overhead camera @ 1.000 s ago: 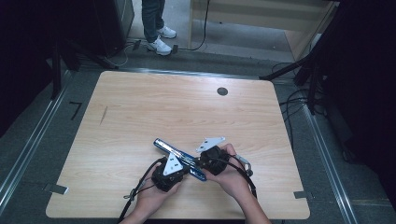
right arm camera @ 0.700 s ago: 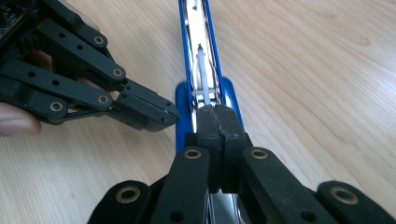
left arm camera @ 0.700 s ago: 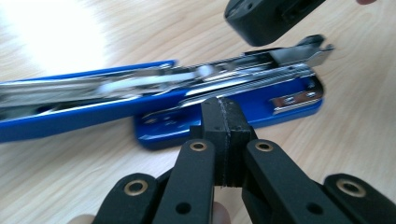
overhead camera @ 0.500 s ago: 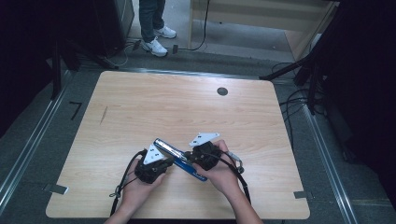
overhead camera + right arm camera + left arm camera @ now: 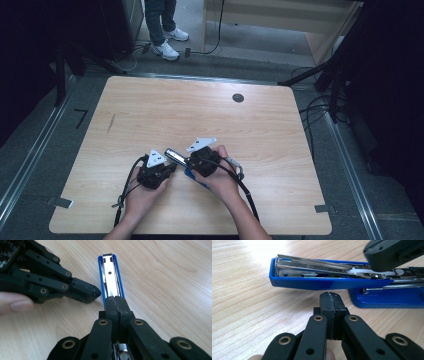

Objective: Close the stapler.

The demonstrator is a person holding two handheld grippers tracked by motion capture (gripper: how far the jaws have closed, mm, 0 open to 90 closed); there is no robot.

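A blue stapler [image 5: 176, 155] lies near the table's front middle, its top arm [image 5: 312, 282] swung up off the blue base [image 5: 387, 298], showing the metal staple channel [image 5: 110, 275]. My right gripper [image 5: 115, 300] is shut, its tips resting on that metal channel; it is also seen in the high view [image 5: 194, 160] and in the left gripper view [image 5: 392, 252]. My left gripper [image 5: 330, 295] is shut with nothing in it, its tip just under the raised arm, beside the stapler [image 5: 169, 170]. In the right gripper view the left gripper [image 5: 92, 293] points at the arm's side.
The wooden table [image 5: 150, 110] has a round black grommet [image 5: 238, 98] at the back. A person's legs in white shoes [image 5: 167, 47] stand beyond the far edge, next to a wooden cabinet [image 5: 280, 20]. Cables [image 5: 320, 107] lie on the floor at the right.
Both hands have shifted left along the table front. The right gripper now covers more of the stapler's raised arm, and the left gripper has moved out to the stapler's left.
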